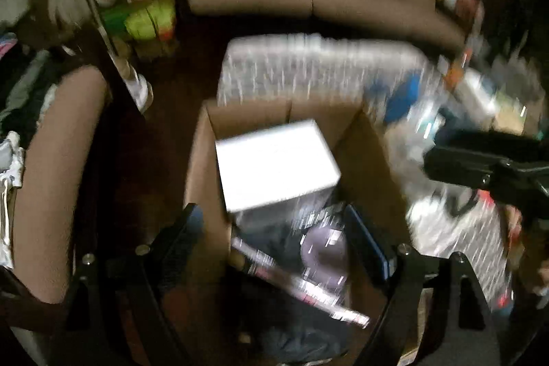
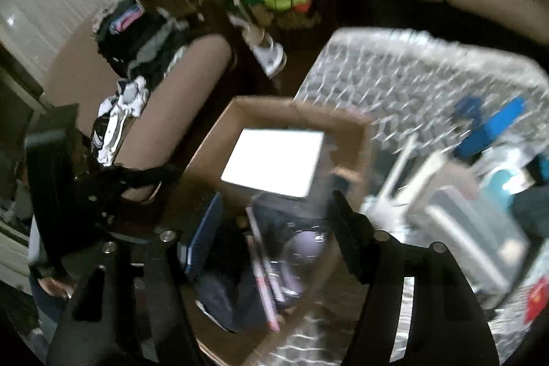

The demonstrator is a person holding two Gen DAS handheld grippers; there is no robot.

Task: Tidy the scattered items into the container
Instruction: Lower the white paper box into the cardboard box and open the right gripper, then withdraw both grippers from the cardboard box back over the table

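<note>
Hovering spread and empty, both tongs (image 1: 284,249) (image 2: 274,218) frame the cardboard box (image 1: 202,160) holding a white box (image 1: 274,163).

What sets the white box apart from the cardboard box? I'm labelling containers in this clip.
The white box is bright white with its top closed; the cardboard box is brown with its top open. The white box is smaller and sits inside the cardboard box, at its far end. The white box's top is bare; the cardboard box holds several items. Both are rectangular.
</note>
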